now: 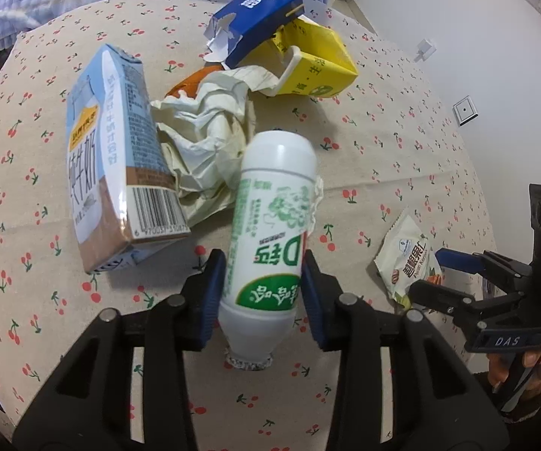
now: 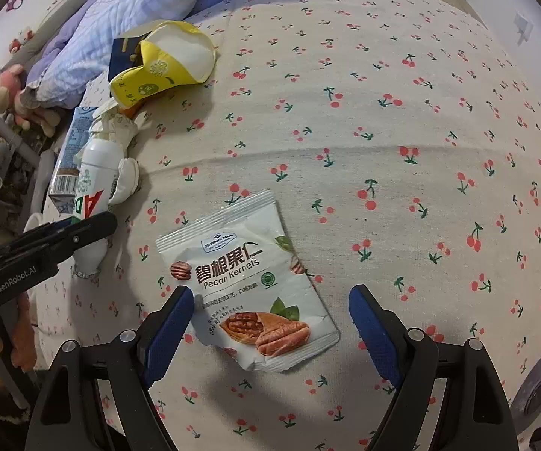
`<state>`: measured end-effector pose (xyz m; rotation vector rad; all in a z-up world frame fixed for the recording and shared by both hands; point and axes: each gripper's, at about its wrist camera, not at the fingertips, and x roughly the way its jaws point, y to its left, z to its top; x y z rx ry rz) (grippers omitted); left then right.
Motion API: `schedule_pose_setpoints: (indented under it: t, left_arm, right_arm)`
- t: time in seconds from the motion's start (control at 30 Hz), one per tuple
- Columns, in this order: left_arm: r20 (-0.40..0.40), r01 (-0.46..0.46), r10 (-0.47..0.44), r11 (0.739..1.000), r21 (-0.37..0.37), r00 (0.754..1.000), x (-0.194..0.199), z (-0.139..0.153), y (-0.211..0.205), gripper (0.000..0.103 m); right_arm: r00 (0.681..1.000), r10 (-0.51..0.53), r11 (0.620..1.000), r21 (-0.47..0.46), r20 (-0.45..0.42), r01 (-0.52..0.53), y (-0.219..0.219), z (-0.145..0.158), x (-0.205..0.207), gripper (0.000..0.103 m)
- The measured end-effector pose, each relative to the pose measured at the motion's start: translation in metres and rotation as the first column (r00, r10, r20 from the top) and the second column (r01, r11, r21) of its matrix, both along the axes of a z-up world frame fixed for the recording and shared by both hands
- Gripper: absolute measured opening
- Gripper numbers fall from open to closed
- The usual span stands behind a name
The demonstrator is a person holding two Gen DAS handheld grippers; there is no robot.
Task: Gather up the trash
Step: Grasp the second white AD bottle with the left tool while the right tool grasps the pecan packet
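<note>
My left gripper (image 1: 263, 282) is shut on a white drink bottle with a green label (image 1: 270, 221), its blue pads against both sides near the neck. The bottle also shows in the right wrist view (image 2: 93, 184). My right gripper (image 2: 270, 312) is open just above a white pecan kernel packet (image 2: 247, 289) lying flat on the cherry-print tablecloth (image 2: 383, 131). The packet sits between the fingers, nearer the left one. The packet also shows in the left wrist view (image 1: 407, 259).
A blue milk carton (image 1: 116, 173), crumpled cream paper (image 1: 206, 143), a yellow carton (image 1: 319, 64) and a dark blue box (image 1: 259, 18) lie in a pile behind the bottle. Purple bedding (image 2: 127, 15) lies beyond the table. A white wall (image 1: 477, 37) is to the right.
</note>
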<state>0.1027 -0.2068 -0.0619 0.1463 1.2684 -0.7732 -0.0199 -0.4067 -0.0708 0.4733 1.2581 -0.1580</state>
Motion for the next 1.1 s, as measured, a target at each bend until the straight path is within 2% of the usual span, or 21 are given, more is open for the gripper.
schedule_pose_setpoints:
  t: [0.43, 0.8, 0.97, 1.1]
  left_arm:
    - [0.048, 0.006, -0.005, 1.000, -0.010, 0.999, -0.018, 0.017, 0.024, 0.040]
    - [0.063, -0.074, 0.076, 0.997, -0.033, 0.995, -0.023, 0.030, 0.079, 0.040]
    - [0.068, -0.110, 0.113, 0.993, -0.042, 0.991, -0.024, 0.033, 0.103, 0.040]
    - [0.075, -0.135, 0.139, 0.989, -0.056, 0.987, -0.025, 0.038, 0.121, 0.040]
  right_arm:
    - [0.998, 0.062, 0.993, -0.105, -0.020, -0.063, 0.037, -0.006, 0.013, 0.086]
    - [0.995, 0.097, 0.982, -0.163, -0.015, -0.098, 0.068, -0.015, 0.028, 0.087]
    - [0.994, 0.108, 0.974, -0.200, -0.009, -0.107, 0.085, -0.019, 0.027, 0.081]
    - [0.992, 0.122, 0.972, -0.202, 0.003, -0.119, 0.094, -0.017, 0.023, 0.067]
